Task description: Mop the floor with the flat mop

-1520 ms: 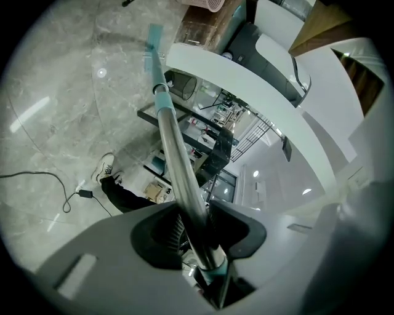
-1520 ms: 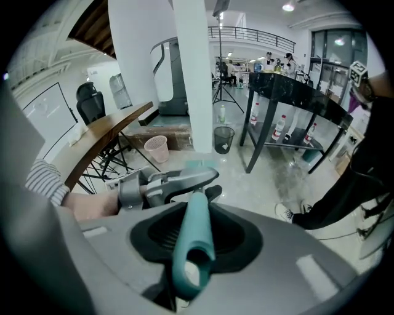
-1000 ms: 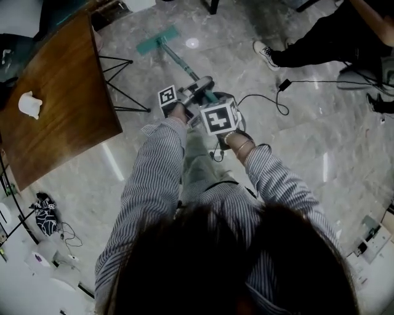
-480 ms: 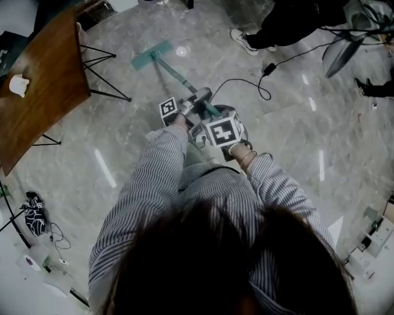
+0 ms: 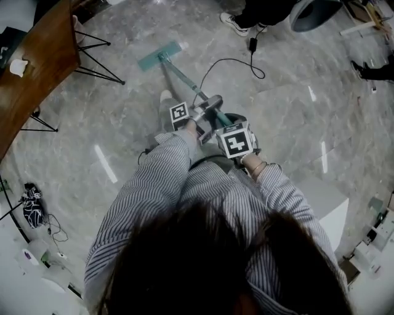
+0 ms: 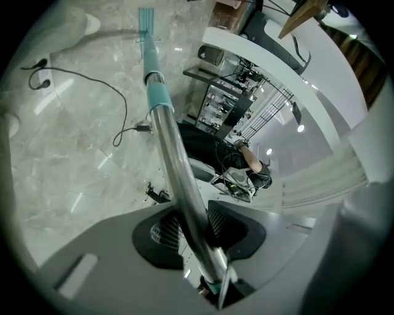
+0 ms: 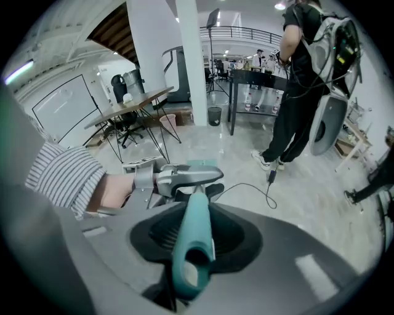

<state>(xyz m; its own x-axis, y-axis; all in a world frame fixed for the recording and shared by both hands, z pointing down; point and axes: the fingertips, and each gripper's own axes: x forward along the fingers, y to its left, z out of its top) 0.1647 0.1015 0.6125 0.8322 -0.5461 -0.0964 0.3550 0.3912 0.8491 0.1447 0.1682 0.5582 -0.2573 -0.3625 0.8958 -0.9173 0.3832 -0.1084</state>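
Observation:
The flat mop's teal head [image 5: 161,55] lies on the grey marble floor ahead of me, and its pole [image 5: 188,83] slants back to my hands. My left gripper [image 5: 208,103] holds the silver pole [image 6: 178,166] between its pads, jaws closing on it; in the left gripper view [image 6: 196,231] the teal sleeve [image 6: 158,92] and the mop head [image 6: 146,17] lie beyond. Just behind it, my right gripper [image 5: 225,120] is shut on the teal handle end [image 7: 192,246], seen close up in the right gripper view [image 7: 194,237].
A wooden table [image 5: 37,67] on thin black legs stands at the upper left. A black cable [image 5: 231,61] loops on the floor beside the pole. A person in black [image 7: 301,80] stands ahead on the right. A white box [image 5: 326,206] sits at the lower right.
I and the mop have travelled across the floor away from the wooden table, which has slid off to the upper left. The cable and the standing person have shifted towards the top middle.

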